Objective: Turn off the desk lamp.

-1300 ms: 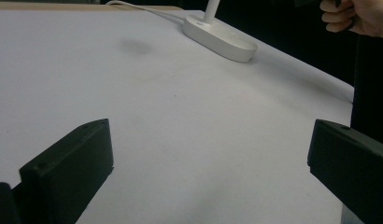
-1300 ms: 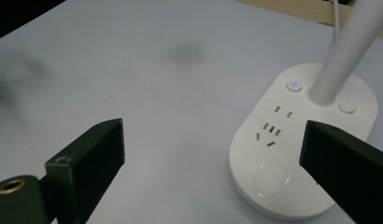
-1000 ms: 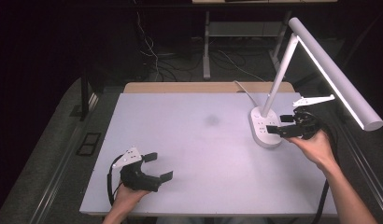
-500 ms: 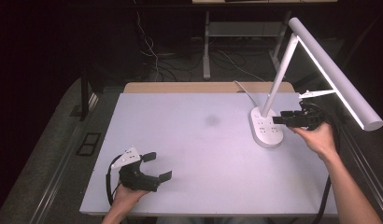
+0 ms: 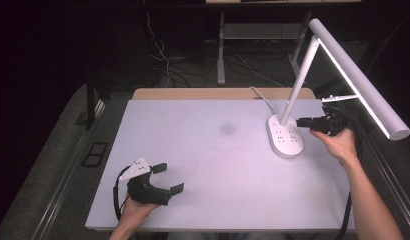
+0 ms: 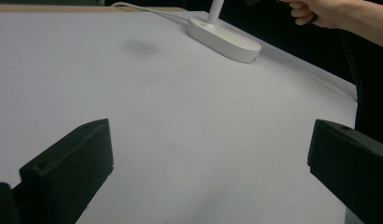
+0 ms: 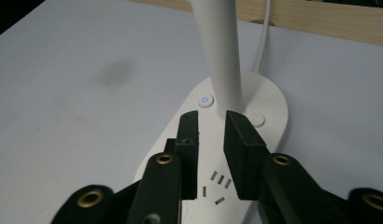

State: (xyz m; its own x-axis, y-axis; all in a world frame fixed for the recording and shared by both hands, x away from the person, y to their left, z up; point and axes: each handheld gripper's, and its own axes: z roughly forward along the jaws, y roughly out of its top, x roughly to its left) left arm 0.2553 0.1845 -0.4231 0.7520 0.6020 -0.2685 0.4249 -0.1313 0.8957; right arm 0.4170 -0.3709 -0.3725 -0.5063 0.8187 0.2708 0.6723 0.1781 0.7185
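One white table point(image 5: 213, 165) fills the scene, its near right corner cut off behind the person's forearm. At its far right stands a white desk lamp point(image 5: 313, 75), the oval base point(image 5: 284, 137) carrying outlet slots and a lit power button point(image 7: 205, 100); its cord point(image 5: 260, 96) runs off the far edge. The right gripper point(image 5: 304, 122) hovers over the base just before the lamp's stem, jaws close together with a narrow gap, pinching nothing. The left gripper point(image 5: 167, 178) rests at the near left, jaws spread wide.
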